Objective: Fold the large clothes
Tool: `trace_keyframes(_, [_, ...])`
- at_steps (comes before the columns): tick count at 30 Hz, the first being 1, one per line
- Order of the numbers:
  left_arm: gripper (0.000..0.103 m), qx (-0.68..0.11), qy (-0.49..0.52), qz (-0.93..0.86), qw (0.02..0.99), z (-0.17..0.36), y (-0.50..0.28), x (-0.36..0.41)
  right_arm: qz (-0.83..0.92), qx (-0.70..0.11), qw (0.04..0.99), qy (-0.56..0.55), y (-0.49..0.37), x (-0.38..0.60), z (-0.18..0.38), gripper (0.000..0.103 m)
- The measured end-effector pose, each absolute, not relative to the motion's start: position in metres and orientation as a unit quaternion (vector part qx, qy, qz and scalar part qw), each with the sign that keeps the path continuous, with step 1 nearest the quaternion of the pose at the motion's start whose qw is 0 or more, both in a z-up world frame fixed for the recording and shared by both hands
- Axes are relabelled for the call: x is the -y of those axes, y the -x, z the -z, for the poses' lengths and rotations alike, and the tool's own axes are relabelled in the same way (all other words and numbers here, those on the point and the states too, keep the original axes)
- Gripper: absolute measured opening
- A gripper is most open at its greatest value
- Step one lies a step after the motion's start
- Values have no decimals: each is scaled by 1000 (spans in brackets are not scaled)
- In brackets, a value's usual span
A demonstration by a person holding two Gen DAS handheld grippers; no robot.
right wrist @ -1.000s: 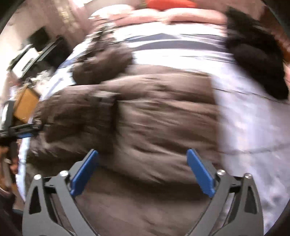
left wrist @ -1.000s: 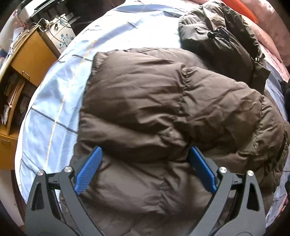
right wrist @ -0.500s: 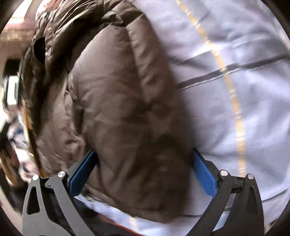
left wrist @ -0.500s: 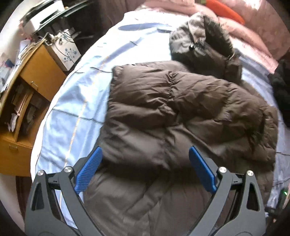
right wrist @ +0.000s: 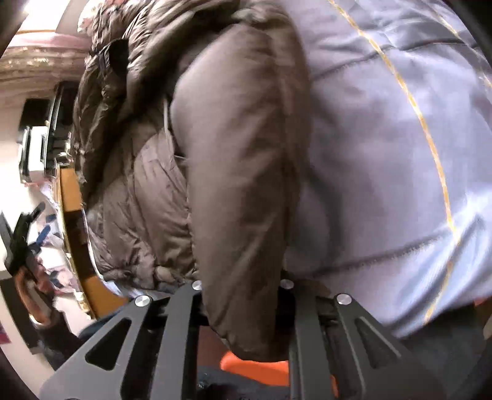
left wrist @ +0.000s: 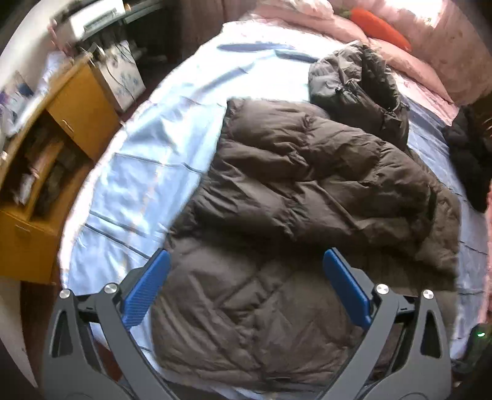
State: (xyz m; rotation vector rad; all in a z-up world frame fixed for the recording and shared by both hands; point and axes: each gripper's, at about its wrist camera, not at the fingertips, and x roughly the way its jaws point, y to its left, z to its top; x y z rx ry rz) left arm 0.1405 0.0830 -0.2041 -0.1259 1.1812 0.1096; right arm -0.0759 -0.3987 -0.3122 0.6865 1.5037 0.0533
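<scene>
A large brown puffer jacket (left wrist: 307, 200) lies spread on the light blue bed sheet (left wrist: 147, 160), one sleeve folded across its body. My left gripper (left wrist: 246, 286) is open and empty, hovering above the jacket's lower part. In the right wrist view my right gripper (right wrist: 243, 295) is shut on a thick edge of the brown jacket (right wrist: 243, 184), which fills the gap between the jaws. The blue pads are hidden by the fabric.
A dark olive jacket (left wrist: 359, 89) lies crumpled at the far side of the bed. A black garment (left wrist: 467, 160) is at the right. Pink pillows (left wrist: 415, 61) and an orange cushion (left wrist: 381, 27) lie at the head. A wooden cabinet (left wrist: 61, 129) stands left of the bed.
My left gripper has pulled back and up, so more of the bed shows. My right gripper has swung to the jacket's edge and closed on it.
</scene>
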Motion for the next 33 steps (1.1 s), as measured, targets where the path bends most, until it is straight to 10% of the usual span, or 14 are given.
trace_keyframes(1, [101, -552, 68, -38, 830, 201, -142, -82, -12, -669, 680, -301, 73, 403, 320, 21])
trace_keyframes(4, [101, -550, 53, -40, 832, 195, -148, -77, 107, -673, 647, -341, 75, 439, 342, 90])
trace_keyframes(13, [101, -568, 17, -16, 823, 216, -191, -55, 111, -458, 862, -187, 6, 390, 194, 75])
trace_keyframes(18, [101, -601, 49, -30, 797, 259, -223, -64, -59, -472, 871, -126, -75, 286, 197, 53])
trace_keyframes(27, [101, -611, -30, -62, 788, 297, -237, -72, -68, -591, 803, -38, -164, 186, 272, 52])
trace_keyframes(30, [101, -566, -78, -52, 819, 278, -228, -66, -62, -485, 871, -54, -171, 194, 204, 95])
trace_keyframes(33, [101, -548, -102, -40, 829, 266, -220, -54, -19, -413, 910, -31, -230, 199, 164, 102])
